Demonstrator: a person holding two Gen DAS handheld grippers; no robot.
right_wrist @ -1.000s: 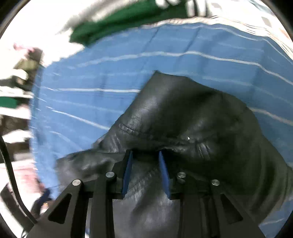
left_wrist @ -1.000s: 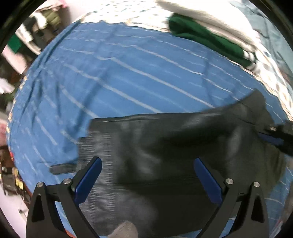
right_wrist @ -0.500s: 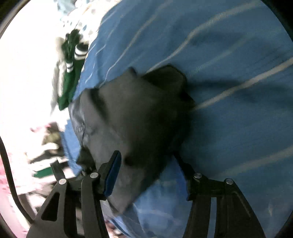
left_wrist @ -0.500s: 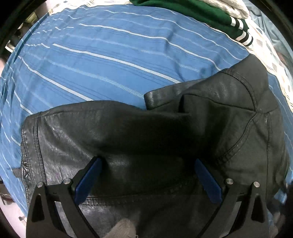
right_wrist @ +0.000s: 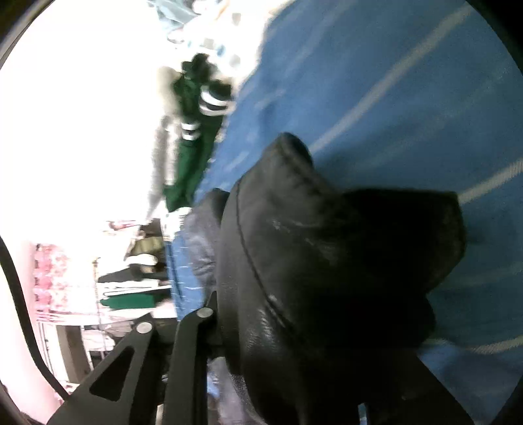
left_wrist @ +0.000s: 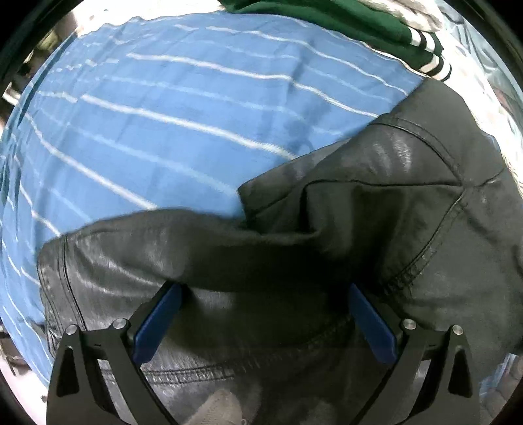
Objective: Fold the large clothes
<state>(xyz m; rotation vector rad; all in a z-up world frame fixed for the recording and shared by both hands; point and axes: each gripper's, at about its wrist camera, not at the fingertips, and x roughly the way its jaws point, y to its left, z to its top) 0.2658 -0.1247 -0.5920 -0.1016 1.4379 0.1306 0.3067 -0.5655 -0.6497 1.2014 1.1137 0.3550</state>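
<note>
A black leather jacket [left_wrist: 376,212] lies bunched on a blue striped sheet [left_wrist: 163,114]. My left gripper [left_wrist: 261,314] is open, its blue-padded fingers [left_wrist: 157,323] wide apart right above the jacket's near fold. In the right wrist view the same jacket [right_wrist: 310,261] fills the space in front of my right gripper [right_wrist: 294,353]. It covers the fingertips, so only the left black finger arm [right_wrist: 183,346] shows. The view is rolled sideways.
A green garment with white-striped cuffs [left_wrist: 376,29] lies at the far edge of the sheet, also in the right wrist view [right_wrist: 193,114]. Shelves with folded clothes [right_wrist: 130,281] stand beyond the bed. The blue sheet [right_wrist: 408,81] stretches past the jacket.
My left gripper stayed open and drew in over the jacket. My right gripper opened from the leather fold, rolled sideways, and the jacket now hides its fingertips.
</note>
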